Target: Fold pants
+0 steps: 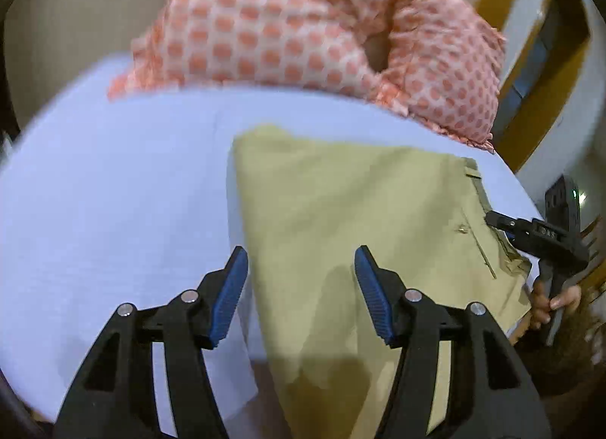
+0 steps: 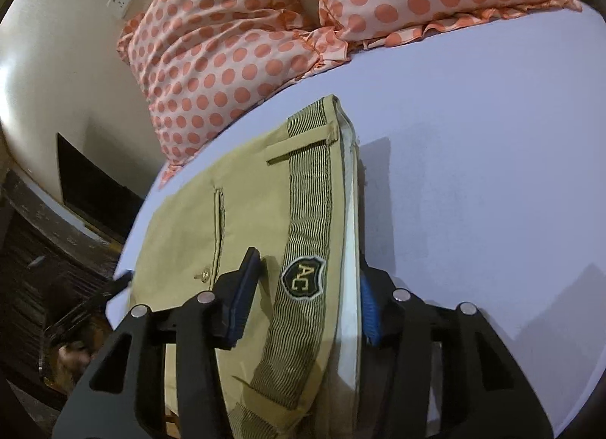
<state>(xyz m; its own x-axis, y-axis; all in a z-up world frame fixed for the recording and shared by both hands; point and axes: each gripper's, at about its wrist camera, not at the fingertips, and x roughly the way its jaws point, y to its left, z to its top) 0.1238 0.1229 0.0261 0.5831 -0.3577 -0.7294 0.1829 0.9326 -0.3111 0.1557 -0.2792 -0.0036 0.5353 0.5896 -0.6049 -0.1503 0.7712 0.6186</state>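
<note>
1. Left wrist view: the khaki pants [image 1: 352,212] lie flat on a pale lavender bedsheet [image 1: 113,193], just ahead of and slightly right of the left gripper [image 1: 301,287]. Its jaws stand wide apart, holding nothing, the blue ribbed pads [image 1: 231,295] hovering over the near left edge of the cloth. The garment's long axis runs from that near edge toward the waistband at far right, where the right gripper [image 1: 503,223] meets the waist end. The loose near portion hanging off the bed lies closest to the left gripper, so I judge that side is its to take.

2. Right wrist view: the right gripper [image 2: 306,299] straddles the striped waistband [image 2: 306,219] near an embroidered shield badge [image 2: 303,278]; the jaws are spread either side of the thick folded edge, not visibly clamped. The cloth is a smooth woven cotton twill, with a welt pocket and button. Polka-dot frilled pillows [image 2: 235,53] sit at the far end.
</note>
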